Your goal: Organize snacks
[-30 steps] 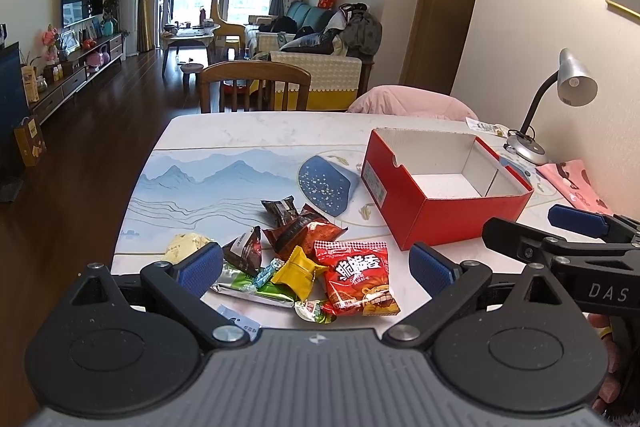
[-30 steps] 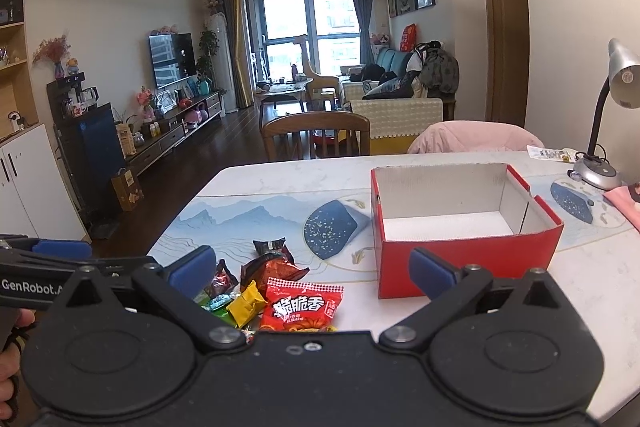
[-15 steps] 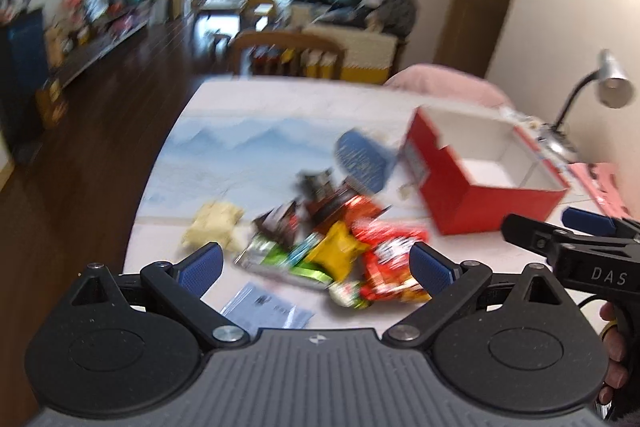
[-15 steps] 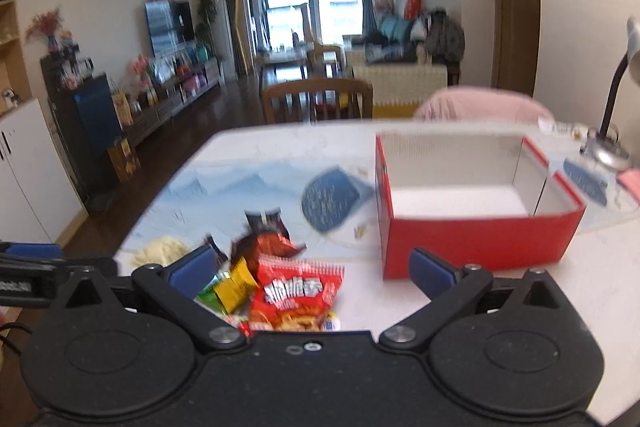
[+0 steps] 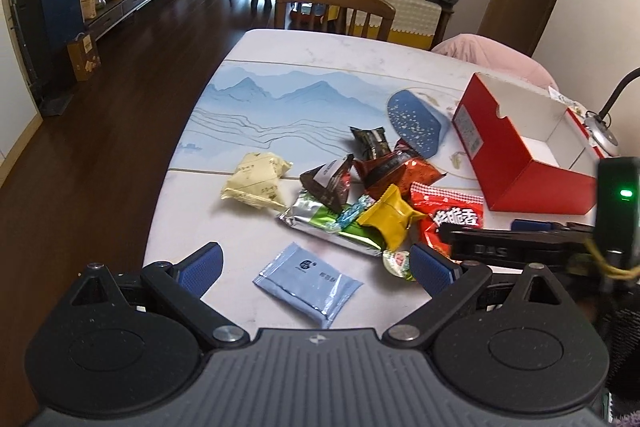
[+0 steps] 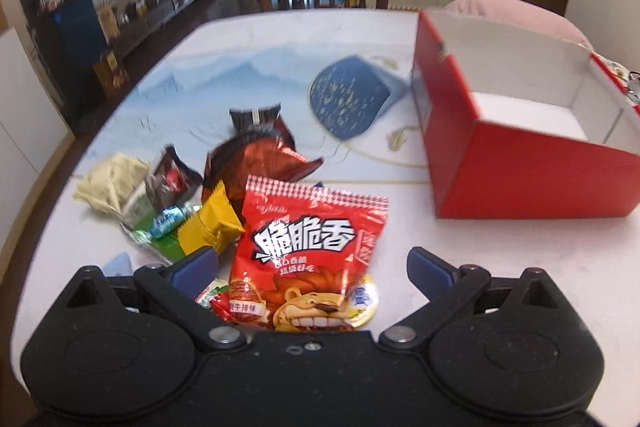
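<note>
A pile of snack packets lies on the table: a red crisp bag (image 6: 312,251) (image 5: 452,217), a yellow packet (image 5: 390,217) (image 6: 212,223), a green and silver bar (image 5: 328,223), dark brown packets (image 5: 330,179) (image 6: 256,157), a pale yellow packet (image 5: 256,181) and a light blue sachet (image 5: 308,283). An open, empty red box (image 5: 524,151) (image 6: 520,131) stands to the right of the pile. My left gripper (image 5: 316,265) is open above the blue sachet. My right gripper (image 6: 312,265) is open, its fingers on either side of the red crisp bag; it also shows in the left wrist view (image 5: 520,247).
A blue mountain-print mat (image 5: 304,107) covers the table's middle. A wooden chair (image 5: 334,7) stands at the far edge and a pink cushion (image 5: 492,57) at the back right. A desk lamp base (image 5: 602,137) sits beyond the box. The table's left edge drops to dark floor.
Both grippers have moved forward and tilted down over the snack pile. The right gripper now straddles the red crisp bag. The blue sachet has come into the left view.
</note>
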Action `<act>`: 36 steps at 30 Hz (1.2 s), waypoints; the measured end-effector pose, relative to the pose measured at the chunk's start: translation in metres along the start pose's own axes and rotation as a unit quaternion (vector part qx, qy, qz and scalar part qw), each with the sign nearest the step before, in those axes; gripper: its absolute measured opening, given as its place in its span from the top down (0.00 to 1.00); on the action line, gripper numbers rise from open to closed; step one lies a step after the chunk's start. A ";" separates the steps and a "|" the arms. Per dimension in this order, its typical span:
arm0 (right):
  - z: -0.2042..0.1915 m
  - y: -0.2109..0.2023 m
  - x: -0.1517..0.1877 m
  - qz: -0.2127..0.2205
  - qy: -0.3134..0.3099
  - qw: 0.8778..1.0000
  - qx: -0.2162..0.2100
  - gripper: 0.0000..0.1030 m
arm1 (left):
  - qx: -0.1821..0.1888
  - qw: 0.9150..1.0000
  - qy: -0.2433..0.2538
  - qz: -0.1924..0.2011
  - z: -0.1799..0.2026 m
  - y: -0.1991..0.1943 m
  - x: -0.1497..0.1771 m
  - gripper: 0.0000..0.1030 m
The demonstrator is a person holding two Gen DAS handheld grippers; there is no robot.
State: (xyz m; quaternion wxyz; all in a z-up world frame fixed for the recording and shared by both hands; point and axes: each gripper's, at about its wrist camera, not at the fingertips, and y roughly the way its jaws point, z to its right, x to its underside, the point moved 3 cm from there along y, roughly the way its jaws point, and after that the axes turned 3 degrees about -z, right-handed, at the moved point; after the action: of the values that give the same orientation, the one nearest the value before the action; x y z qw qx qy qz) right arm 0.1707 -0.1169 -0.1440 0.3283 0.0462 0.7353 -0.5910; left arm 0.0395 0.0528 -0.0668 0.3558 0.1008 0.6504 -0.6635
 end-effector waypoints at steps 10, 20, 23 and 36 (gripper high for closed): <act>-0.010 0.034 -0.009 -0.030 -0.032 0.999 0.022 0.10 | -0.021 1.000 0.022 0.000 0.005 0.012 0.004 0.03; 0.006 0.025 -0.011 -0.027 -0.032 0.999 -0.011 0.22 | 0.012 0.995 0.096 -0.011 0.044 0.044 0.011 0.03; 0.020 0.016 -0.010 -0.025 -0.023 0.999 -0.018 0.23 | 0.035 0.993 0.107 -0.025 0.057 0.062 0.015 0.03; 0.065 -0.010 0.001 -0.016 -0.009 1.000 -0.023 0.32 | 0.056 0.992 0.080 -0.078 0.083 0.123 0.019 0.35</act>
State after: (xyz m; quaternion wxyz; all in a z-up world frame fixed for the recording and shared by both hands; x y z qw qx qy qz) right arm 0.1929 -0.1787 -0.1418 0.3266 0.0216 0.7463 -0.5795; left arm 0.1276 -0.0194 -0.1646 0.2441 0.1222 0.6448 -0.7140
